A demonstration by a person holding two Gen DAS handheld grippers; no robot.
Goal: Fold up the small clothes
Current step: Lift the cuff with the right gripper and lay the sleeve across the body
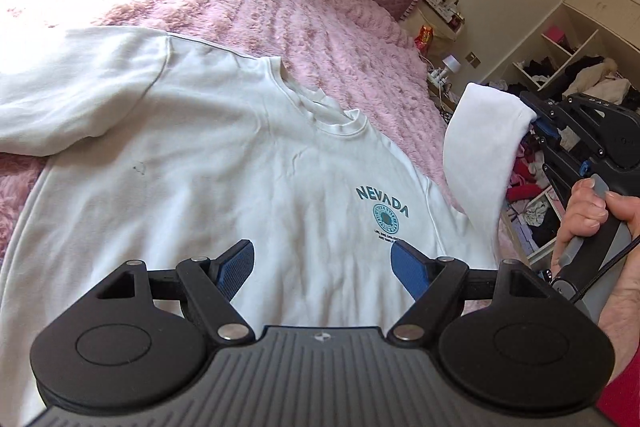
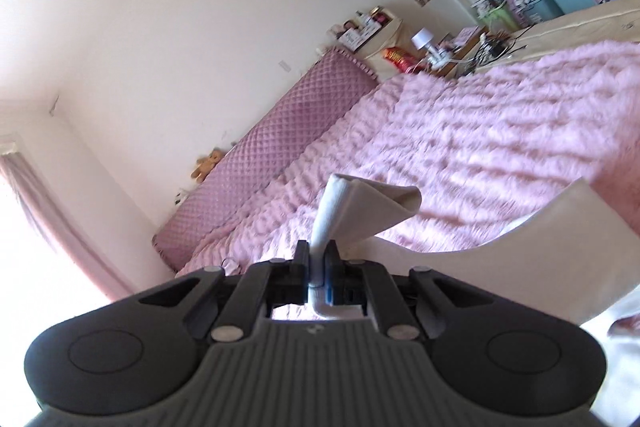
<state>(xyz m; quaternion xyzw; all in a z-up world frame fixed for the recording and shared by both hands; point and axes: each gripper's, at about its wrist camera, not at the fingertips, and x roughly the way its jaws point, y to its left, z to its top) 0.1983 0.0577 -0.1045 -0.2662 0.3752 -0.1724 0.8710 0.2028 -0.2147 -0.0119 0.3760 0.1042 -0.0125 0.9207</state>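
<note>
Left wrist view: a white cotton NEVADA sweatshirt point(image 1: 224, 163) is lying on the pink fluffy bedspread point(image 1: 304, 7); the left gripper point(image 1: 324, 267) is hovering wide open above it. Right wrist view: the right gripper point(image 2: 318, 267) is pinching the limp, light sleeve cuff point(image 2: 340, 203), likely the easiest handhold.

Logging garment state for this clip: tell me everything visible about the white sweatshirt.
The white sweatshirt lies front up on the fluffy pink blanket, soft knit, ribbed crew neck, teal "NEVADA" print with a round emblem on the chest. One sleeve is spread flat out to the side. The other sleeve is lifted off the bed, its cuff pinched in the shut right gripper. The left gripper hovers open above the body, touching nothing.
</note>
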